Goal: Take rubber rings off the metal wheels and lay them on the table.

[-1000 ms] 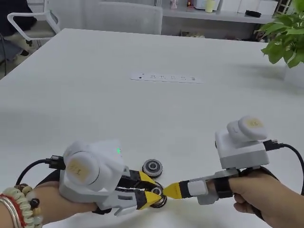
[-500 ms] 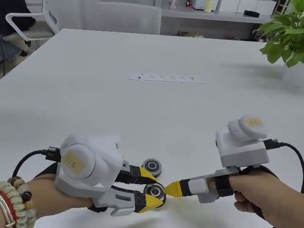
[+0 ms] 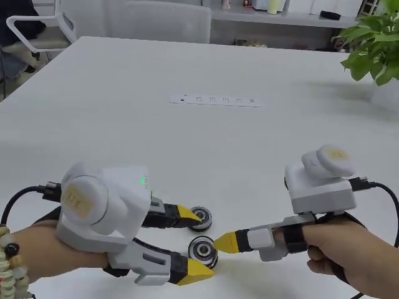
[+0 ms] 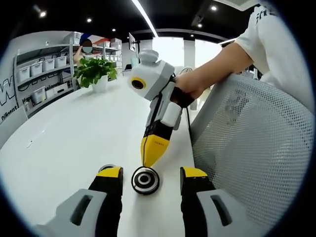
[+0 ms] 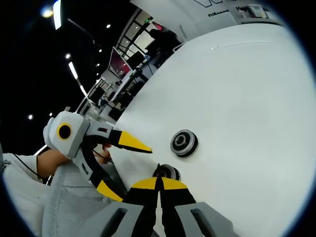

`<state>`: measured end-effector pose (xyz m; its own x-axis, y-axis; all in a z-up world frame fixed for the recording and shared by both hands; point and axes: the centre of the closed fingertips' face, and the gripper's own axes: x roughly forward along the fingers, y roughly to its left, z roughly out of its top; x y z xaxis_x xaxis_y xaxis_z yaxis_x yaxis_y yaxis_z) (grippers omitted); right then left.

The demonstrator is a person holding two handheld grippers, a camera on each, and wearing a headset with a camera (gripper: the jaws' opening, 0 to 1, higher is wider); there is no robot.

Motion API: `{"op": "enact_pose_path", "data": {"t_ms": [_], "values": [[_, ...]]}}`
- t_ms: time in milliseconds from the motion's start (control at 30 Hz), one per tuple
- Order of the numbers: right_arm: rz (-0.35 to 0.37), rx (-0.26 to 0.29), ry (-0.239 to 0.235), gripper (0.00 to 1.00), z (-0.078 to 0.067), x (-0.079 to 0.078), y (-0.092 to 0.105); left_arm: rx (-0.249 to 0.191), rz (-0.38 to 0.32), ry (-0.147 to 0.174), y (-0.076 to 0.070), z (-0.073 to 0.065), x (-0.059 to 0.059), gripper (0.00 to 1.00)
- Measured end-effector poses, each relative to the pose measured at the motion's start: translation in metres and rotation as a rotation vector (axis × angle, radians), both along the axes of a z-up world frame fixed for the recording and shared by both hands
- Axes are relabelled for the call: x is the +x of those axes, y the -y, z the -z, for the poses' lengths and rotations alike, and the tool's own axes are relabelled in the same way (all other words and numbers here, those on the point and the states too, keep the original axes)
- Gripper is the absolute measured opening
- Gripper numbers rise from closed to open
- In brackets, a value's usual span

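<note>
Two small metal wheels with dark rubber rings lie near the table's front edge. The nearer wheel [image 3: 202, 249] [image 4: 145, 180] sits on the table between the wide-apart yellow jaws of my left gripper [image 3: 197, 243] [image 4: 152, 173], which is open and not touching it. My right gripper [image 3: 221, 243] [image 5: 159, 181] comes in from the right, shut, with its pointed tip against that wheel's [image 5: 166, 172] rim; whether it pinches the ring I cannot tell. The second wheel [image 3: 201, 218] [image 5: 184, 142] lies just beyond the left gripper's far jaw.
A white power strip [image 3: 216, 100] lies mid-table. A green plant [image 3: 374, 43] [image 4: 94, 71] stands at the far right corner. Chairs stand behind the far edge [image 3: 37, 31], and a mesh chair back [image 4: 247, 148] is close beside the person.
My left gripper has opened wide and let the nearer wheel down onto the table. The right gripper has stayed shut with its tip at the wheel.
</note>
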<state>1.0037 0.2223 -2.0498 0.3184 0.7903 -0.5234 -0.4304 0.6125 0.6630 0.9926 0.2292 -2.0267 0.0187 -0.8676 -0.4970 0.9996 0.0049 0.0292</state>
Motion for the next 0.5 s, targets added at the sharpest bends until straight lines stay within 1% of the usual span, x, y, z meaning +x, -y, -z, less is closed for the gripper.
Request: {"op": "enact_pose_path", "data": {"t_ms": [67,167,267,300,333,400,500], "values": [[-0.001,0.007,0.000,0.00,-0.002,0.000,-0.001,-0.004,0.003,0.003,0.000,-0.002,-0.001,0.48],[-0.002,0.012,0.002,0.00,-0.003,0.000,-0.001,-0.009,0.009,0.007,0.000,-0.005,-0.003,0.49],[-0.004,0.011,0.007,0.00,-0.005,0.000,-0.001,-0.001,0.020,0.015,0.000,-0.007,-0.005,0.51],[-0.007,0.011,0.009,0.00,-0.005,-0.001,-0.002,0.002,0.022,0.013,0.001,-0.007,-0.007,0.52],[-0.008,0.012,0.010,0.00,-0.006,-0.001,-0.002,0.004,0.026,0.010,0.002,-0.006,-0.008,0.55],[-0.011,0.013,0.012,0.00,-0.007,-0.001,-0.003,0.013,0.050,0.011,0.003,-0.005,-0.013,0.56],[-0.007,0.020,0.027,0.00,-0.011,0.001,-0.003,0.027,0.081,0.026,0.005,-0.005,-0.020,0.56]]}}
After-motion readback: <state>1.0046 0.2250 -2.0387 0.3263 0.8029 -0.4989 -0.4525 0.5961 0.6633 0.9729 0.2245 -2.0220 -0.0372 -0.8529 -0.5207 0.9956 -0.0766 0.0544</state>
